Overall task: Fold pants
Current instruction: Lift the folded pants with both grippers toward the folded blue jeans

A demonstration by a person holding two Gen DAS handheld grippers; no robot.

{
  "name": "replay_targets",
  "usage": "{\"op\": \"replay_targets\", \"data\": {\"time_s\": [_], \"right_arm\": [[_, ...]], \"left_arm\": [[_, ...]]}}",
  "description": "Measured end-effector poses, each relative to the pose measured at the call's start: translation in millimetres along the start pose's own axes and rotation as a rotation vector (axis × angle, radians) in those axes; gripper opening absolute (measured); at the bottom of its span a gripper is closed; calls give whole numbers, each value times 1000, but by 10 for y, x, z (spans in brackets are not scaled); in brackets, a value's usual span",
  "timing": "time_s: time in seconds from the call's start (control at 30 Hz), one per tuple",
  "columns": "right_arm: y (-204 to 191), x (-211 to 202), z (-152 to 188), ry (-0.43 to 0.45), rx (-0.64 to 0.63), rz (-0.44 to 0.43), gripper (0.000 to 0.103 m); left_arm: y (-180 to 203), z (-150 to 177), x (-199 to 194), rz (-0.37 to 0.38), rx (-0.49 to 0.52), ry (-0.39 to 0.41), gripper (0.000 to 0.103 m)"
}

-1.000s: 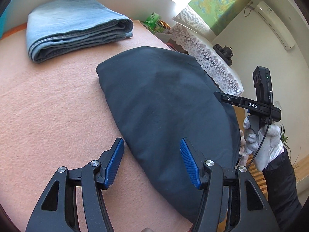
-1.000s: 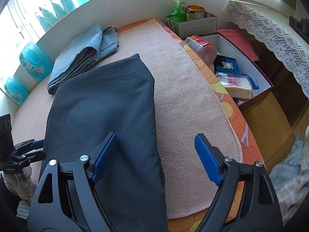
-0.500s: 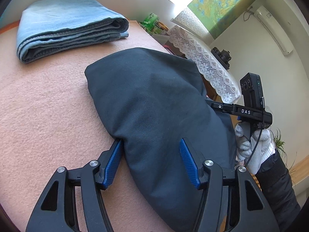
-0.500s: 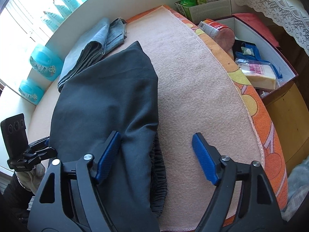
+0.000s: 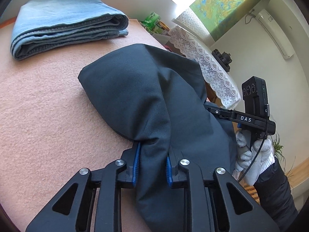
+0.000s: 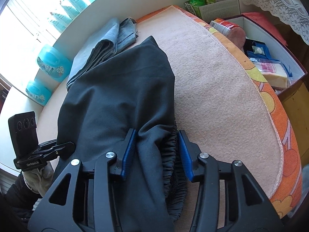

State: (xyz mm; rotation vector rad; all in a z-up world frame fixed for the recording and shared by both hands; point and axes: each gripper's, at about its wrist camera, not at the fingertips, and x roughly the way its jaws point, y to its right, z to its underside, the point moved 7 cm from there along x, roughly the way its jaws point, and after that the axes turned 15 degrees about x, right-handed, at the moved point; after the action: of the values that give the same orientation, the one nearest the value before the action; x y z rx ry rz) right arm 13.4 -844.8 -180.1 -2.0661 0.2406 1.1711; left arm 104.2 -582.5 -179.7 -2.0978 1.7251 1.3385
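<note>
The left gripper is pinching a bunched fold of the dark pants, its blue pads closed tight on the cloth. The right gripper is clamping the gathered elastic waistband of the same pants, jaws narrowed around thick fabric. The pants are lying lengthwise on a peach blanket covering the surface, partly lifting at the near end. Folded blue jeans are sitting beyond them, near the wall. To the right, bare blanket is running out to its stitched edge, where an open box of packets is standing just beside it.
</note>
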Motion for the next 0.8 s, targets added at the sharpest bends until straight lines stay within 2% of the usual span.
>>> {"op": "replay_targets", "data": {"time_s": [0.1, 0.13, 0.2, 0.4, 0.57, 0.8], "right_arm": [[-85, -127, 27, 49, -12, 32, 29], [-109, -181, 29, 60, -7, 17, 23], [-138, -261, 41, 69, -1, -8, 19], [-188, -362, 103, 100, 15, 4, 16], [-389, -540, 150, 150, -28, 23, 15], [-775, -807, 171, 206, -94, 4, 14]], "left_arm": [[29, -13, -30, -3, 4, 14, 14], [39, -21, -51, -6, 6, 23, 13], [52, -35, -86, -7, 6, 35, 12], [118, -50, -178, -16, 35, 56, 12], [167, -86, -302, -13, 47, 84, 11], [271, -206, -512, -16, 88, 134, 10]]}}
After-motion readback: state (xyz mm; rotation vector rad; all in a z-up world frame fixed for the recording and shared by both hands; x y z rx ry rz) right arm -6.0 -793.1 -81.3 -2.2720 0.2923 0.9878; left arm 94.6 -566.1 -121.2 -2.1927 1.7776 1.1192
